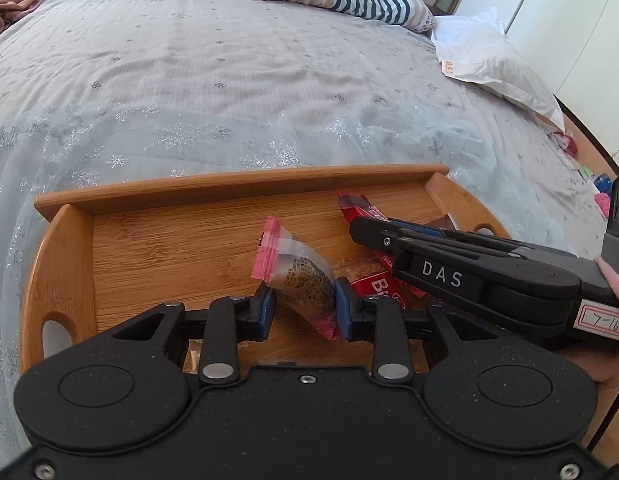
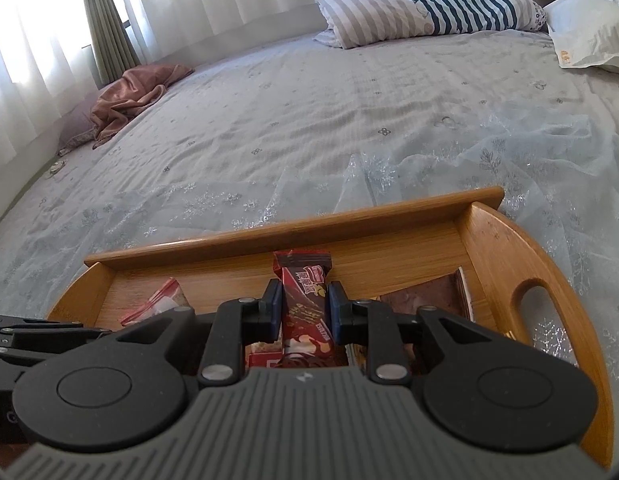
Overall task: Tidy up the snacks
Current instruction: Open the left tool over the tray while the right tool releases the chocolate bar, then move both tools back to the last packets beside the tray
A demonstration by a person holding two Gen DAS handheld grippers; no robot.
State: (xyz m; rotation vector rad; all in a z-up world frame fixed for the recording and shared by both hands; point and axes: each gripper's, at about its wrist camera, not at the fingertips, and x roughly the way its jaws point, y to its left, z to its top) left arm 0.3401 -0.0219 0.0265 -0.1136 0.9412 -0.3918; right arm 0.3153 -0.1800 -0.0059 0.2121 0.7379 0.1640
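Left claw (image 1: pixel 305 306) grips the pink-edged packet (image 1: pixel 305 276) over the wooden tray (image 1: pixel 237 186), mid-front; right claw (image 2: pixel 303 312) grips the chocolate bar (image 2: pixel 305 300) toward the tray's right end. Crossing claws could collide; slick wrappers may slip onto the bed (image 1: pixel 229 80)

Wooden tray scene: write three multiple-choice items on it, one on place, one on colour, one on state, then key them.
1. Where does the tray sit?
A. on a bed
B. on a desk
C. on the floor

2. What colour are the gripper pads?
A. yellow
B. blue
C. white

3. What is the right gripper doing?
A. hanging open
B. gripping the tray rim
C. clamping a chocolate bar

Key: 1 A, the tray lies on the bedspread near a striped pillow. 2 B, blue pads show in both wrist views. 3 C, the bar stands pinched between its pads, while the left gripper holds a pink packet.
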